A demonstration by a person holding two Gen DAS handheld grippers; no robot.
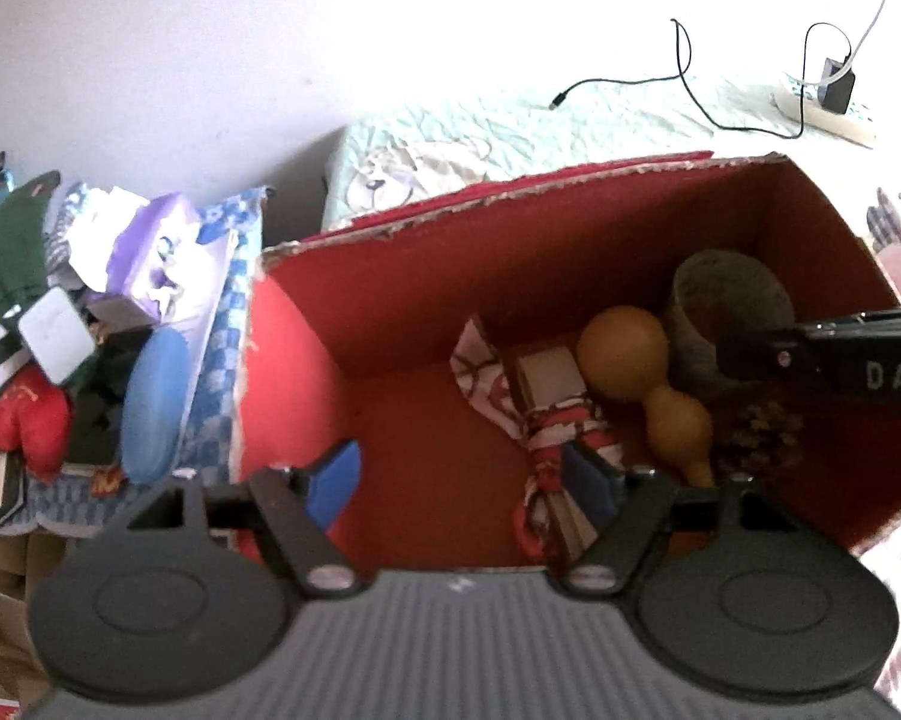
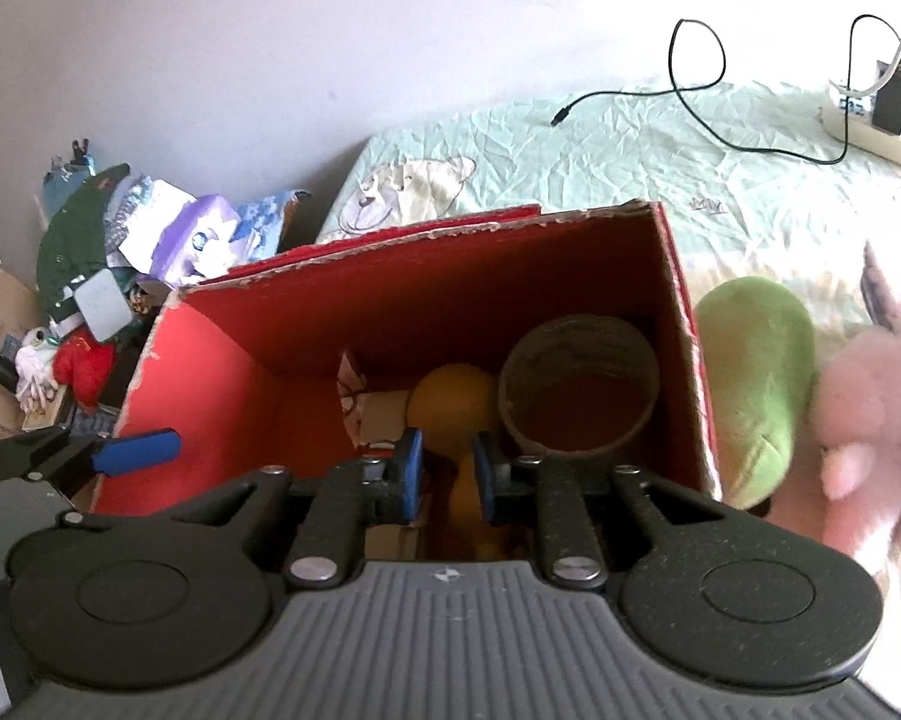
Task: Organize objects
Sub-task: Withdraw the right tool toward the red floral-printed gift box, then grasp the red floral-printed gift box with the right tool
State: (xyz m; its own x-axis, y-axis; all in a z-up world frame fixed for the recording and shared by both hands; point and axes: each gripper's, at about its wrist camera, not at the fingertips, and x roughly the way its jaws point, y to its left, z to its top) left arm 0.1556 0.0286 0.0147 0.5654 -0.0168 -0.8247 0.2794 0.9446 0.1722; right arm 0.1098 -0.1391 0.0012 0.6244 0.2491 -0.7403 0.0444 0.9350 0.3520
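An open red cardboard box (image 1: 306, 372) stands on the bed. Inside it lie a tan gourd (image 1: 621, 354), a grey fibre cylinder (image 1: 726, 294), a red-and-white patterned cloth (image 1: 546, 426) around a small pale box (image 1: 549, 375), and a brown cone (image 1: 762, 432). My left gripper (image 1: 462, 480) hangs open over the box's bare left half, with nothing between its blue pads. My right gripper (image 2: 449, 471) is over the gourd (image 2: 450, 402), beside the cylinder (image 2: 576, 360). It is open by a narrow gap, its pads clear of the gourd below.
A green plush (image 2: 756, 384) and a pink plush (image 2: 870, 408) lie just right of the box on the pale green sheet (image 2: 570, 150). A black cable (image 2: 690, 90) and a power strip (image 2: 870, 120) are at the far right. A heap of clutter (image 1: 60, 330) fills the left.
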